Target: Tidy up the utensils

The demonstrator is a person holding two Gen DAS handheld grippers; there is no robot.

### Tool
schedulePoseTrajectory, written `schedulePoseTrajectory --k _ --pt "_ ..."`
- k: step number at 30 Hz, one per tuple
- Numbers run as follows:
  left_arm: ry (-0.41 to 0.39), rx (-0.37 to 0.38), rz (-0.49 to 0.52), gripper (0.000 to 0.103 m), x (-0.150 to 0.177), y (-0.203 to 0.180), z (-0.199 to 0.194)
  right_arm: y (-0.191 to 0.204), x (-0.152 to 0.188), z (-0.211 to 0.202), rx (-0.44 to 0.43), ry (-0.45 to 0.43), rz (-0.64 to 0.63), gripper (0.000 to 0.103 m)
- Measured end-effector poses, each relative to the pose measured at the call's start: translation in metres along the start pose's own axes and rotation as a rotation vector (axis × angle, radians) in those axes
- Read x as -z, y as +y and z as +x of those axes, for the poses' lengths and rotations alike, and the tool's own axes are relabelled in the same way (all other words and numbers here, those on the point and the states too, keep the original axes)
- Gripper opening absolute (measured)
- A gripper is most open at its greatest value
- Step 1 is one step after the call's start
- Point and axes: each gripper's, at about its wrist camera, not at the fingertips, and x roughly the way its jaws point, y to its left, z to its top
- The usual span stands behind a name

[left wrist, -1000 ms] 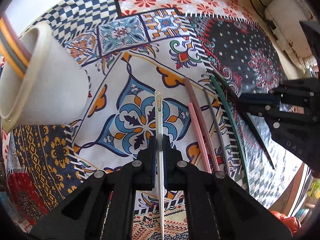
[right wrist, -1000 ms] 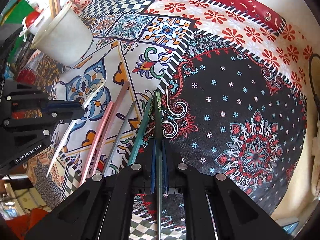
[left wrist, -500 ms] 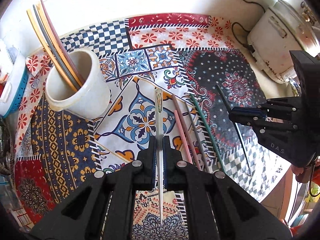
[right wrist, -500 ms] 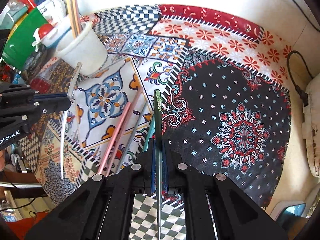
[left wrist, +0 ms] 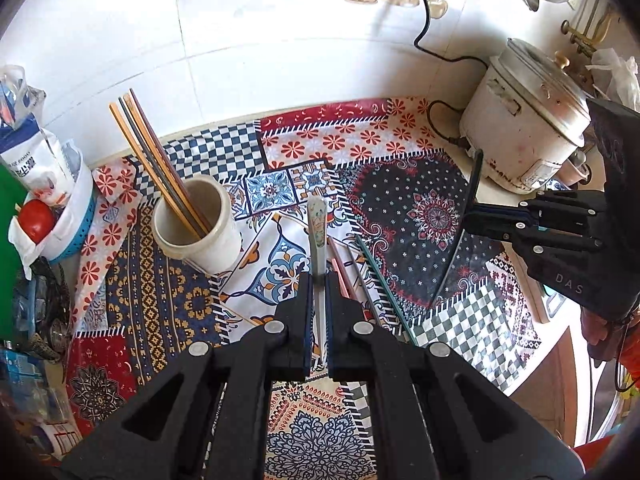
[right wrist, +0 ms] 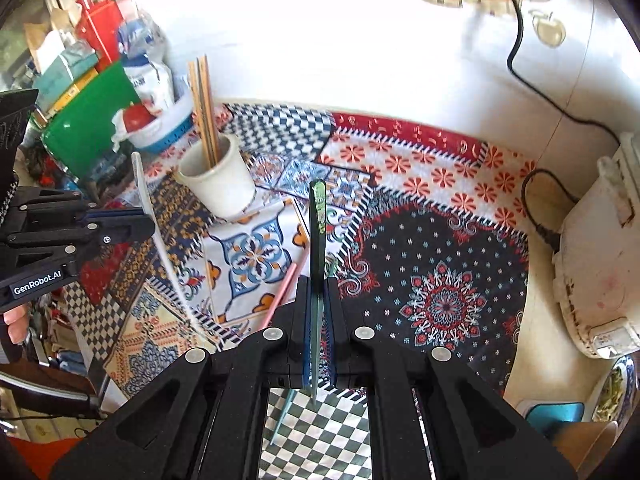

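Note:
My left gripper (left wrist: 319, 280) is shut on a white chopstick (left wrist: 317, 224), lifted above the patterned tablecloth (left wrist: 432, 216). My right gripper (right wrist: 319, 284) is shut on a dark green chopstick (right wrist: 318, 224), also held in the air. Each gripper shows in the other's view: the right gripper (left wrist: 470, 220) at the right, the left gripper (right wrist: 149, 226) at the left. A white cup (left wrist: 196, 224) (right wrist: 216, 188) holding several chopsticks stands at the back left. Pink (left wrist: 339, 270), grey and teal chopsticks (left wrist: 384, 280) lie loose on the cloth below.
A white rice cooker (left wrist: 524, 136) with its black cord stands at the back right. A blue basket with a tomato (left wrist: 38, 220), a green board (right wrist: 88, 132) and packets crowd the left. The table's edge runs along the near right.
Both grippers have risen away from the cloth, each carrying its chopstick. The cup and the loose chopsticks now look smaller and farther, and the wall and rice cooker have come into view.

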Motion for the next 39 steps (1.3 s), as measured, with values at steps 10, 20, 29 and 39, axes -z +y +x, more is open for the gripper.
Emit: schedulePoseTrajectory --k 10,20,29,39 --pt "-0.106 -0.007 0.008 0.0 -0.015 0.002 -0.037 0.011 -0.027 -0.029 0.024 -0.091 -0.051 0.0" --pt "-0.021 -0.013 0.006 0.005 -0.005 0.013 -0.004 -0.001 -0.036 0.023 0.009 0.03 -0.029 0.004" --pt "0.085 -0.033 -0.085 0.028 -0.001 0.035 0.055 0.006 -0.042 0.09 -0.015 0.169 -0.103 0.024" --pt "0.212 -0.008 -0.151 0.029 -0.008 0.029 0.149 -0.022 -0.043 0.15 -0.035 0.261 -0.086 0.024"
